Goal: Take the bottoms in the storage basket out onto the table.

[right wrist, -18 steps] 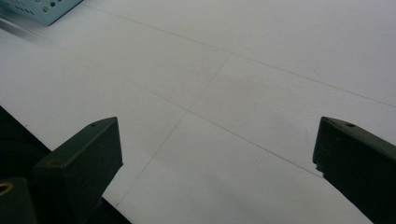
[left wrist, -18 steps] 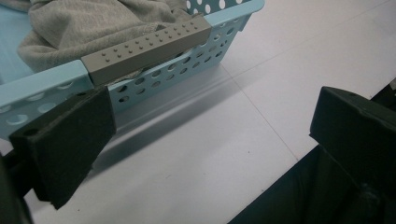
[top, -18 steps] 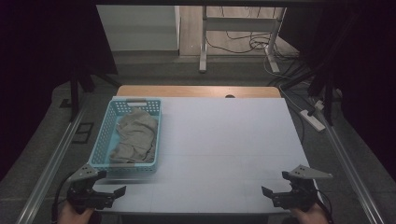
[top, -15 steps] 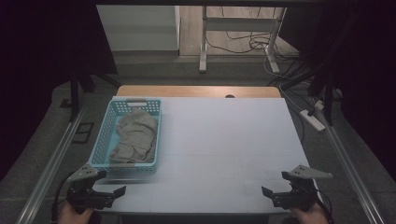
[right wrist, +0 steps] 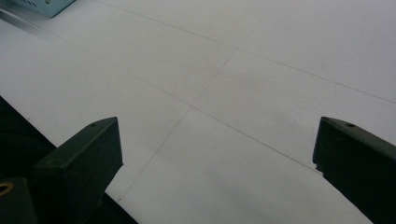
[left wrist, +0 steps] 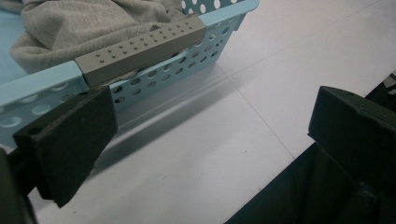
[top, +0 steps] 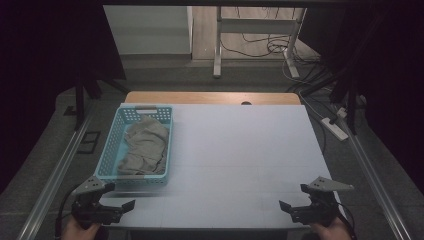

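1. The basket point(top: 137, 145) is a light-blue perforated tray standing on the left part of the white table point(top: 240, 150), its long side running away from the person.
2. A grey cloth point(top: 145, 147) lies crumpled inside the basket, covering most of its floor.
3. In the left gripper view the cloth point(left wrist: 88, 23) bulges above the basket's near wall point(left wrist: 196, 51), and a grey studded grip sits on that wall's rim.
4. The left gripper point(top: 117, 206) is at the table's near left corner, just in front of the basket's near end and not touching it.
5. Its jaws stand spread wide with nothing between them.
6. The right gripper point(top: 289, 209) is at the near right corner, well apart from the basket.
7. Its jaws are also spread wide, over bare table point(right wrist: 224, 93), holding nothing.
8. A hand grips each tool at the bottom edge of the high view.
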`<state>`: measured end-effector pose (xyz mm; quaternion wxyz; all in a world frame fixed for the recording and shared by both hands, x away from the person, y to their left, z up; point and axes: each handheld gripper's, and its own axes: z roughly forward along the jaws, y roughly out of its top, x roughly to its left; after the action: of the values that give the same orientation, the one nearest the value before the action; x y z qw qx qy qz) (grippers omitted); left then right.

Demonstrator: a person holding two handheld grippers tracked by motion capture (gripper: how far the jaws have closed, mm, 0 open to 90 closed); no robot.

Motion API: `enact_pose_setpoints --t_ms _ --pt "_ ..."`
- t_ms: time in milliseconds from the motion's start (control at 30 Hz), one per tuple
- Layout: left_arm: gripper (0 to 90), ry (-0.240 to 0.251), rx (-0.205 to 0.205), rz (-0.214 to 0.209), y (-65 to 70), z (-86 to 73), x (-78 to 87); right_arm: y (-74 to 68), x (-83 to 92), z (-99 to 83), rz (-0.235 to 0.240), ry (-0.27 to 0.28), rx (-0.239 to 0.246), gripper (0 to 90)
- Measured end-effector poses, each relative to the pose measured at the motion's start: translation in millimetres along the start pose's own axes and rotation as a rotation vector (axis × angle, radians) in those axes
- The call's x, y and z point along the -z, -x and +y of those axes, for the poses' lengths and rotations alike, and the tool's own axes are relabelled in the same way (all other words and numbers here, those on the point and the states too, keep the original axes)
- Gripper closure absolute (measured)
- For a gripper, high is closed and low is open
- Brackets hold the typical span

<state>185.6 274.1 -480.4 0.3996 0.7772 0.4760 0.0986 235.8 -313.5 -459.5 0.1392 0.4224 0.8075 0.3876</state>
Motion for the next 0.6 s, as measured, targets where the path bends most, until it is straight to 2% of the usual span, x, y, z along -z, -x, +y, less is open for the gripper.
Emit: enact_pose_setpoints --t_ms 300,600 --pt "0.1 -0.001 -0.007 -0.005 0.6 0.3 -0.1 0.0 -0.5 0.1 0.009 -0.004 0.003 2.0" --pt "0.0 -0.003 -0.055 0.009 5.5 1.1 -0.3 0.6 -0.9 0.2 0.014 -0.008 -0.002 2.0"
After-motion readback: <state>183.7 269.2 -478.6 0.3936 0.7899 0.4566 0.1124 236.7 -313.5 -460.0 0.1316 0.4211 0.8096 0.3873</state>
